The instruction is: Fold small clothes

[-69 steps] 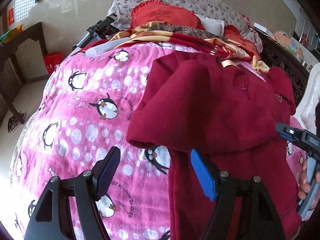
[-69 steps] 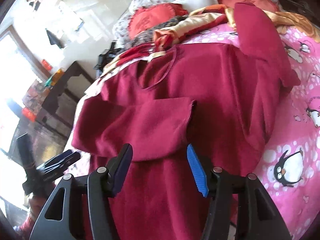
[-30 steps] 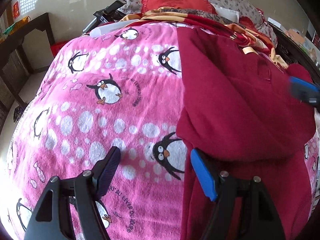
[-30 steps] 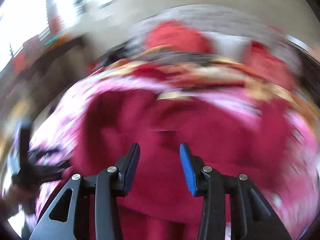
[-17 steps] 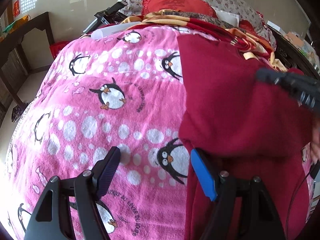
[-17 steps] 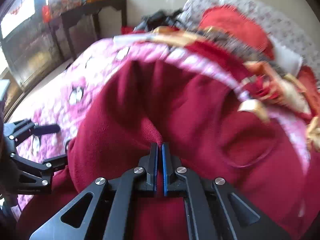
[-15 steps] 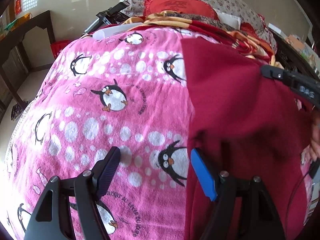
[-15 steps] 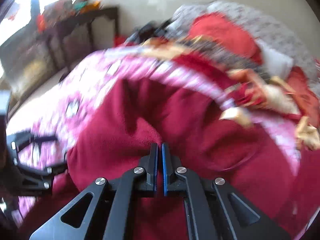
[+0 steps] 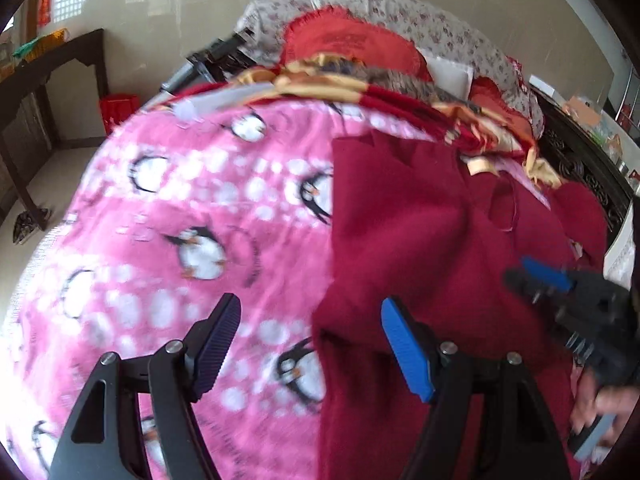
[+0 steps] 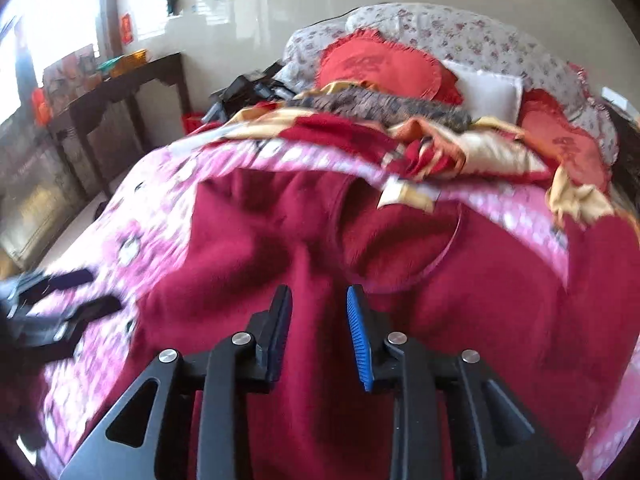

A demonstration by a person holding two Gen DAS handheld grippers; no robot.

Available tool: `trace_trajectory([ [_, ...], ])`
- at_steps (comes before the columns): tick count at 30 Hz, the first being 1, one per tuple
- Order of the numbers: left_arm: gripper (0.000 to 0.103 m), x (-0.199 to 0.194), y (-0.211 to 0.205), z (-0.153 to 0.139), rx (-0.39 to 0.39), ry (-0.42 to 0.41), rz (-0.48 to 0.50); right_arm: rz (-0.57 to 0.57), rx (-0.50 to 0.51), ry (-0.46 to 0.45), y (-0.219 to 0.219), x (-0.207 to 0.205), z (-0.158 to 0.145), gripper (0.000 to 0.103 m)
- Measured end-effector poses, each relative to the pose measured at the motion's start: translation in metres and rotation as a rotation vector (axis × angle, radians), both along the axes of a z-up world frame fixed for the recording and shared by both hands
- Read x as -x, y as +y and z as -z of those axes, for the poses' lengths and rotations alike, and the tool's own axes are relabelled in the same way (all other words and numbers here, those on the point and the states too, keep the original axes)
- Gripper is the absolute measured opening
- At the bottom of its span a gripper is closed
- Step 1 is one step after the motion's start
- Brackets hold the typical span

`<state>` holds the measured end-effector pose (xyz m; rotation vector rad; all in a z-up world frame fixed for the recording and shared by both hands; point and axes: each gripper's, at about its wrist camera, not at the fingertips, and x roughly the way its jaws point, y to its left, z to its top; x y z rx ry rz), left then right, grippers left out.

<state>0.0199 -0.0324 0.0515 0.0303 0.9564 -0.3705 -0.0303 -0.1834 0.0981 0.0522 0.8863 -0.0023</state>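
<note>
Take the dark red garment (image 9: 420,240) as your landmark. To its left you have a wide stretch of bare pink penguin blanket (image 9: 180,208), free for a gripper to pass. Beyond its far edge, a crumpled red-and-gold quilt (image 10: 400,140) and red cushions (image 10: 380,68) pile up and block the way. Off its right edge, the right gripper (image 9: 532,276) and the hand (image 9: 596,408) holding it crowd that side. Past the blanket's left edge stands a dark wooden table (image 10: 120,96).
</note>
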Motion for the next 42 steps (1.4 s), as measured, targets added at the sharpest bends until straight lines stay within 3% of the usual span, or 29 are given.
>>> trace_trajectory([
  [3,0.077,-0.009,-0.017,0.027,-0.083,0.083,0.005,0.029,-0.005,0.137,-0.006,-0.003,0.031,0.007],
  [4,0.077,-0.006,-0.019,0.028,-0.094,0.051,0.005,0.036,-0.026,0.141,-0.009,0.001,0.029,0.007],
  [7,0.077,-0.001,-0.022,0.023,-0.122,0.027,0.035,0.080,-0.070,0.059,-0.030,0.023,0.000,0.007],
  [12,0.077,-0.001,-0.019,-0.003,-0.077,-0.045,0.003,0.308,0.082,-0.075,-0.088,0.076,-0.041,0.013],
  [15,0.077,-0.007,-0.025,-0.013,-0.041,-0.064,-0.005,0.438,0.118,-0.064,-0.129,0.094,-0.041,0.028],
  [18,0.077,-0.014,-0.043,-0.008,-0.056,-0.065,0.009,0.429,0.079,0.058,-0.143,0.087,-0.018,0.029],
  [19,0.077,-0.014,-0.049,-0.005,-0.068,-0.061,0.014,0.414,0.082,0.076,-0.141,0.084,-0.013,0.021],
  [20,0.077,-0.015,-0.054,0.000,-0.084,-0.048,0.020,0.402,0.107,0.081,-0.136,0.082,-0.010,0.005],
  [21,0.077,-0.016,-0.058,0.006,-0.099,-0.030,0.028,0.398,0.138,0.070,-0.132,0.086,-0.011,0.001],
  [27,0.077,-0.013,-0.061,0.026,-0.097,0.018,0.018,0.435,0.146,-0.054,-0.138,0.091,-0.037,0.000],
  [31,0.077,-0.010,-0.065,0.028,-0.125,0.002,0.024,0.470,0.194,-0.021,-0.149,0.078,-0.014,0.000],
  [34,0.077,-0.011,-0.065,0.020,-0.119,0.002,0.027,0.482,0.168,-0.010,-0.156,0.080,-0.002,0.000],
  [39,0.077,0.000,-0.063,-0.003,-0.074,-0.068,0.025,0.507,0.035,-0.061,-0.166,0.103,-0.024,0.007],
  [42,0.077,0.002,-0.077,-0.007,-0.070,-0.075,0.056,0.501,0.038,-0.091,-0.163,0.101,-0.037,0.010],
])
